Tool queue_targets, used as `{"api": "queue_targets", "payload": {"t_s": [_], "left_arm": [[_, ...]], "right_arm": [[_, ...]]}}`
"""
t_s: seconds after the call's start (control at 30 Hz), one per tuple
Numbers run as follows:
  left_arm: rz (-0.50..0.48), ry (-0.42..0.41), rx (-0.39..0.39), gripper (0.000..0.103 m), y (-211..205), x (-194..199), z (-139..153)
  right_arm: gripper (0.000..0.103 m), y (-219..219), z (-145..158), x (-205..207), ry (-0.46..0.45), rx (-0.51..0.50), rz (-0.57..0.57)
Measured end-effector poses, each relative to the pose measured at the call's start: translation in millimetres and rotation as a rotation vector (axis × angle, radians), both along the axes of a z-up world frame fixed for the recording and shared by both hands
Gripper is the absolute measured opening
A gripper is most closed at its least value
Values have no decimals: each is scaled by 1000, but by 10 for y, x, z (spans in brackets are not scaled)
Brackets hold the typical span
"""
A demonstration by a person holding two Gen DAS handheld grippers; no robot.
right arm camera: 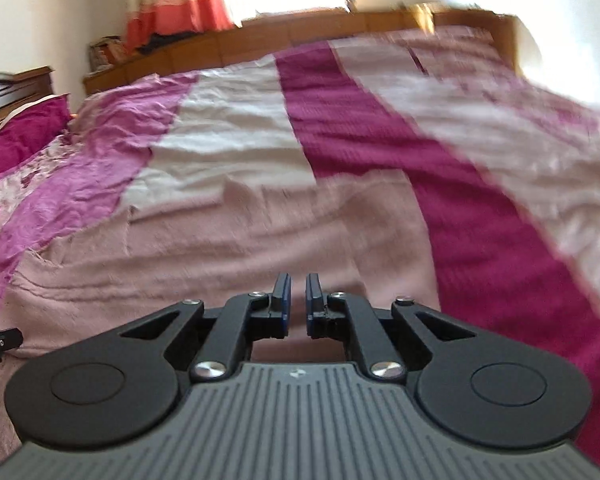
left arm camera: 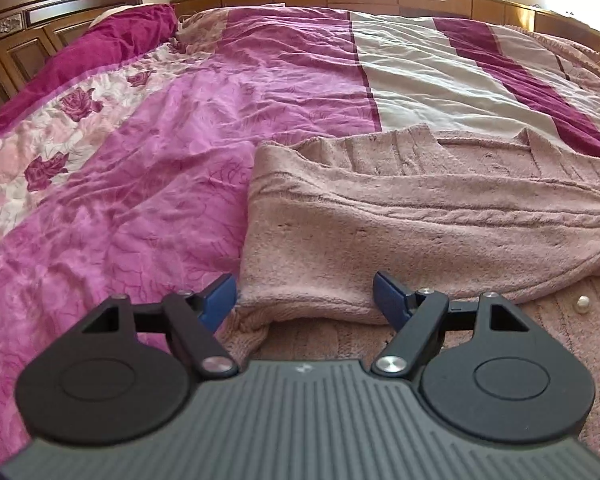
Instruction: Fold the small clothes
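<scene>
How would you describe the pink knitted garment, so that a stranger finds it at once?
On the big bed with the magenta and cream striped bedspread, look at the near edge. The knitted cardigan lies there, folded over itself. Unlike the smooth bedspread, it is dusty pink, fuzzy, cable-knit, with pearl buttons.

Open bedspread [left arm camera: 148, 168] left of folded cardigan [left arm camera: 400, 216], headboard [left arm camera: 28, 28] beyond

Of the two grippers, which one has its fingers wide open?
The left gripper: its blue fingers stand far apart over the edge of the pink cardigan. The right gripper has its fingers almost together, with only a thin gap.
</scene>
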State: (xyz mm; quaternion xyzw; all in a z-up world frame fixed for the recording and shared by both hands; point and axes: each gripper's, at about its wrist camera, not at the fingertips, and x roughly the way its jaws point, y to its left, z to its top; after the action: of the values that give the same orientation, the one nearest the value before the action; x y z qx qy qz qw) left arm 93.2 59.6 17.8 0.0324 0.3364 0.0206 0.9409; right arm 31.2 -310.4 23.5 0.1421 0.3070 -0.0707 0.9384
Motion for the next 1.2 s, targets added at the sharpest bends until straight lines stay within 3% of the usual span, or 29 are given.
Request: {"api": "queue_targets", "payload": {"t_s": [0.13, 0.33, 0.57, 0.7, 1.2], "left_arm": [[1, 5, 0, 76, 1, 13, 4], [5, 6, 1, 76, 4, 25, -1], [12, 22, -3, 77, 28, 41, -8], [15, 20, 12, 77, 65, -31, 99], [12, 51, 5, 77, 321, -659, 501]], "right_arm": [[9, -70, -30, -128, -14, 65, -40], [33, 37, 138, -10, -91, 14, 19], [42, 99, -90, 174, -32, -39, 37], [51, 83, 5, 135, -22, 7, 34], [69, 85, 399, -615, -34, 84, 193]]}}
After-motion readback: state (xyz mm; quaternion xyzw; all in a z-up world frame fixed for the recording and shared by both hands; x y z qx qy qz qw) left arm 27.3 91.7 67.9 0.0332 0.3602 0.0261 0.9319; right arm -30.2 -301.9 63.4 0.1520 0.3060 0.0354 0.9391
